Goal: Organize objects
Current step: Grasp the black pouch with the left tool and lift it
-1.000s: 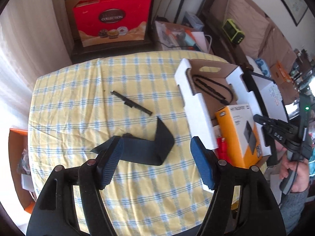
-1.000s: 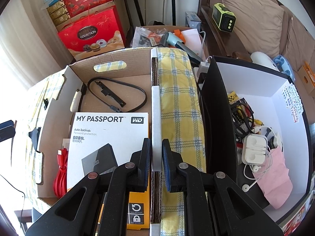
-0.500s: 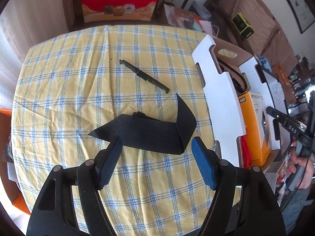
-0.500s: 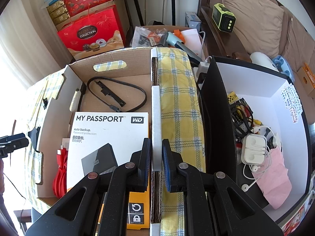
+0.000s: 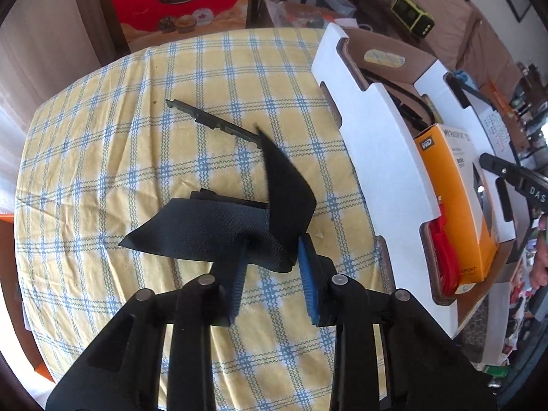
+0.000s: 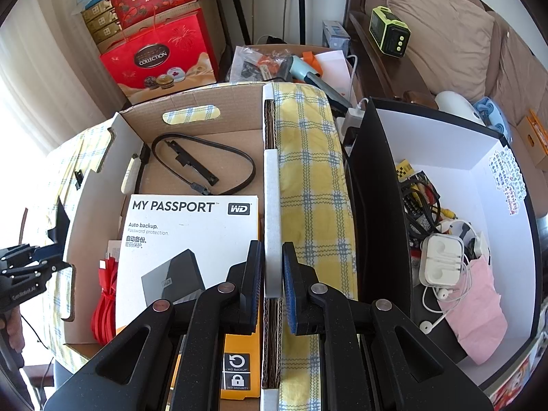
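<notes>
Left wrist view: the left gripper [image 5: 272, 263], lower than a second ago, is pinching the near edge of the black fabric piece [image 5: 219, 229] on the checked tablecloth [image 5: 102, 157], its jaws having just been closing. The thin bite may be slipping off the limp fabric on lifting. Right wrist view: the right gripper [image 6: 273, 274] is clamping the cardboard box [image 6: 205, 102] wall, unchanged.

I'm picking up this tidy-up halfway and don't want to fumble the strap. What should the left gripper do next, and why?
Probably lift. The left gripper has just been closing and its jaws now pinch the black strap, which lies on the checked tablecloth. The right gripper clamps the wall of the cardboard box, steadying it for the drop.
</notes>
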Demonstrator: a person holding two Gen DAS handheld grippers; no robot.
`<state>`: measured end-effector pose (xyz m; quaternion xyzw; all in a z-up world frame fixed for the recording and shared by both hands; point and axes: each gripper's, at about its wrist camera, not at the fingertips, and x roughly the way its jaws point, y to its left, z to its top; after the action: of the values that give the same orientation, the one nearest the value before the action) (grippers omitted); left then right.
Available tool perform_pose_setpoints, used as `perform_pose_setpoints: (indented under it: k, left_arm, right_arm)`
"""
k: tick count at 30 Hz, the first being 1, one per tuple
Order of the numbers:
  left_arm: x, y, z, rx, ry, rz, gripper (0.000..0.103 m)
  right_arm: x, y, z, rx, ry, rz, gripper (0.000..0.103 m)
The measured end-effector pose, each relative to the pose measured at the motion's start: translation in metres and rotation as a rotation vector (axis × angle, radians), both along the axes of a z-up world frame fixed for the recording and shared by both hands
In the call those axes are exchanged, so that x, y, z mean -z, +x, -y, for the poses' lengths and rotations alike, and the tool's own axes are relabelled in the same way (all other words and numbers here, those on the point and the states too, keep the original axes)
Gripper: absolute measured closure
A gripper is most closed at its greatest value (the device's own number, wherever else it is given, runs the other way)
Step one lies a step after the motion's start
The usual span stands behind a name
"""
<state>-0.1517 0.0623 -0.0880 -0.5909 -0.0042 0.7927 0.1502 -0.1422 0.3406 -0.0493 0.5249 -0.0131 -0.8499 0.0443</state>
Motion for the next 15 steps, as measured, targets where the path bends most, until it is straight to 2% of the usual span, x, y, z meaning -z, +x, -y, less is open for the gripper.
perform_pose_setpoints:
  k: [1, 2, 7, 15]
  left_arm:
    - [-0.001, -0.001, 0.003, -0.006, 0.026, 0.007, 0.091]
    - [-0.003, -0.002, 0.006, -0.013, 0.048, 0.014, 0.096]
    - [-0.016, -0.005, 0.015, -0.018, 0.112, 0.006, 0.099]
    - [-0.057, -0.015, 0.025, -0.039, 0.198, -0.032, 0.099]
  right_arm:
    - [0.000, 0.000, 0.000, 0.000, 0.000, 0.000, 0.091]
    - [0.000, 0.000, 0.000, 0.000, 0.000, 0.000, 0.091]
    - [0.000, 0.000, 0.000, 0.000, 0.001, 0.000, 0.090]
    - [0.000, 0.000, 0.000, 0.000, 0.001, 0.000, 0.090]
